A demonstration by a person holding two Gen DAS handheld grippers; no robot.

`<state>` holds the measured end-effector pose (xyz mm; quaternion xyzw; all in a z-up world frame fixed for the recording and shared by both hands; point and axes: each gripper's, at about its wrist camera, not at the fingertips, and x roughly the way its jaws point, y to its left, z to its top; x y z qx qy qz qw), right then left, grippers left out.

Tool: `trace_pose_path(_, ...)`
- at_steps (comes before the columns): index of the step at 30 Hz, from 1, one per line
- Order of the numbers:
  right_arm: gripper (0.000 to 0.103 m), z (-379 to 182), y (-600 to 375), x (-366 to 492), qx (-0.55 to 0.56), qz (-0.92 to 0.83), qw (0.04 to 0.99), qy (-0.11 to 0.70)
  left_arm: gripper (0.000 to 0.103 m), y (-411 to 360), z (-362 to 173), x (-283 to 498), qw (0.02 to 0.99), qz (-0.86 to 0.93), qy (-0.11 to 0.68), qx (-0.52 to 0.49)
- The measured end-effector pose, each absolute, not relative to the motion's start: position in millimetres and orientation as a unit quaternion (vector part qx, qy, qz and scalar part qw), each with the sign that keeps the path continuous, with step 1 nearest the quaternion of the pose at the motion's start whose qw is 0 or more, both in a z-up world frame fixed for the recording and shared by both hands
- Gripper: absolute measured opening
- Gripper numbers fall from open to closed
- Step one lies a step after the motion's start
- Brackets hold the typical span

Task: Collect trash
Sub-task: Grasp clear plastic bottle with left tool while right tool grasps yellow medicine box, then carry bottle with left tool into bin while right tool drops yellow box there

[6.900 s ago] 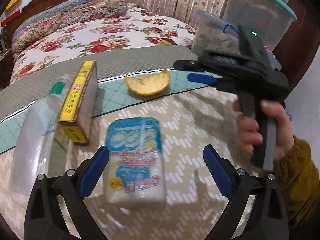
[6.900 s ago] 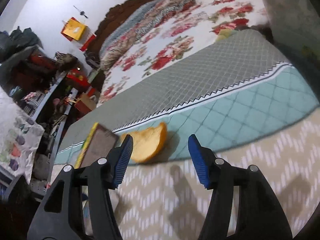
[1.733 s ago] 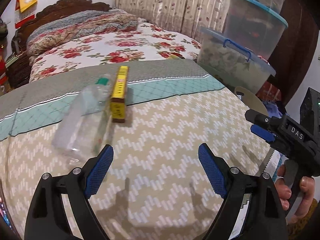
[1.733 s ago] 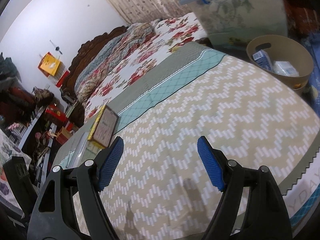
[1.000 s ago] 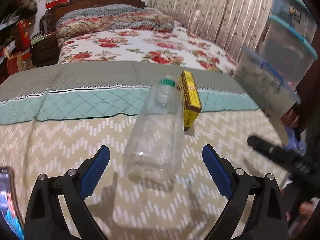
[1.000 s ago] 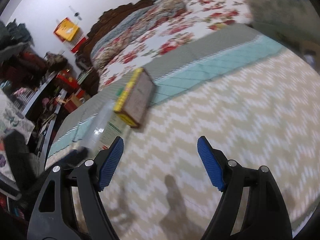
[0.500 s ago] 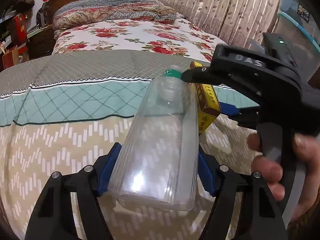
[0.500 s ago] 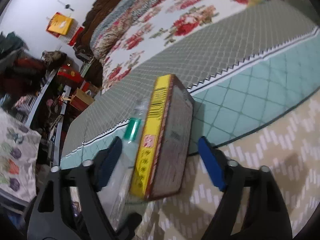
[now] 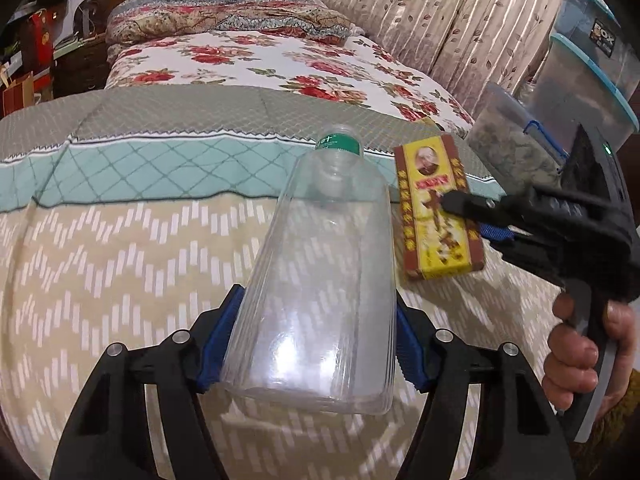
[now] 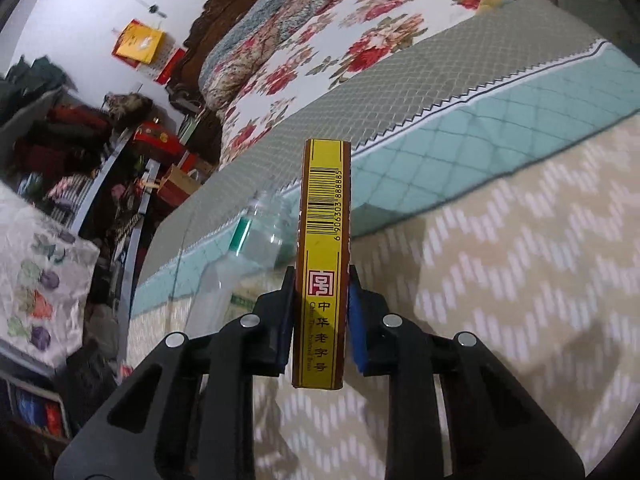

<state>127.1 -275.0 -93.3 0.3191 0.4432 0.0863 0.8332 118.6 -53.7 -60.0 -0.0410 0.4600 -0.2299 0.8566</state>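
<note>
A clear plastic bottle [image 9: 320, 292] with a green cap lies lengthwise between my left gripper's [image 9: 318, 344] blue pads, which are shut on its base end. The bottle also shows in the right wrist view [image 10: 256, 236], to the left of the box. My right gripper [image 10: 320, 312] is shut on a yellow and brown box [image 10: 324, 256], held on edge with its barcode side up. In the left wrist view the box [image 9: 436, 212] sits tilted in the right gripper [image 9: 476, 220], just right of the bottle.
Both items are over a bed covered with a beige zigzag blanket [image 9: 120, 264] with teal and grey bands. A floral bedspread [image 9: 256, 64] lies beyond. Stacked plastic storage bins [image 9: 580, 72] stand at the right. Cluttered shelves [image 10: 80, 152] stand at the left in the right wrist view.
My left gripper has closed tight on the bottle. My right gripper has closed on the box and turned it, so its printed face now shows in the left wrist view.
</note>
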Motion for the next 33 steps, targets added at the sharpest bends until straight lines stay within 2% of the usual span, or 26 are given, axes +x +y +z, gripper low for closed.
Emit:
trace_pose_path(8, 0.026, -83.4, -275.1, 64.5, 0.291, 0.123, 0.840, 0.442, 0.064, -42.4, -57.7, 93.2, 0.851, -0.238, 0.466, -0.054)
trace_pose_path(13, 0.026, -73.8, -267.5, 31.1, 0.217, 0.112, 0.863, 0.443, 0.064, -39.5, -56.8, 82.3, 0.849, -0.242, 0.466, -0.053)
trace_pose_path(17, 0.031, -81.5, -264.3, 25.4, 0.205, 0.097, 0.864, 0.449, 0.070, -43.2, -57.4, 83.4, 0.850, -0.233, 0.471, -0.047)
trace_pose_path(18, 0.040, -83.3, -263.8, 25.0, 0.203, 0.088, 0.865, 0.451, 0.071, -43.6, -56.0, 83.8, 0.851, -0.229, 0.471, -0.046)
trace_pose_path(19, 0.061, -84.2, -264.3, 23.5, 0.208, 0.086, 0.865, 0.448, 0.074, -43.5, -53.0, 83.5, 0.854, -0.224, 0.467, -0.044)
trace_pose_path(21, 0.075, -82.7, -265.3, 17.9, 0.214, 0.085, 0.873, 0.430, 0.079, -42.9, -47.8, 83.6, 0.860, -0.218, 0.459, -0.041)
trace_pose_path(23, 0.075, -82.8, -262.4, 12.4, 0.198, 0.086, 0.879, 0.426, 0.083, -43.1, -41.7, 83.0, 0.867, -0.212, 0.449, -0.034)
trace_pose_path(30, 0.073, -93.6, -257.2, 2.9, 0.187, 0.070, 0.883, 0.424, 0.084, -62.3, -43.3, 84.4, 0.868, -0.211, 0.450, 0.001)
trace_pose_path(31, 0.057, -97.2, -257.8, 5.3, 0.192, 0.073, 0.879, 0.429, 0.082, -65.1, -46.7, 85.3, 0.867, -0.211, 0.452, 0.006)
trace_pose_path(32, 0.046, -102.3, -258.0, 8.0, 0.199, 0.084, 0.872, 0.440, 0.066, -68.1, -51.1, 86.8, 0.864, -0.211, 0.457, 0.010)
trace_pose_path(33, 0.040, -104.5, -261.4, 7.8, 0.211, 0.092, 0.869, 0.438, 0.063, -69.7, -55.3, 88.8, 0.859, -0.213, 0.466, 0.013)
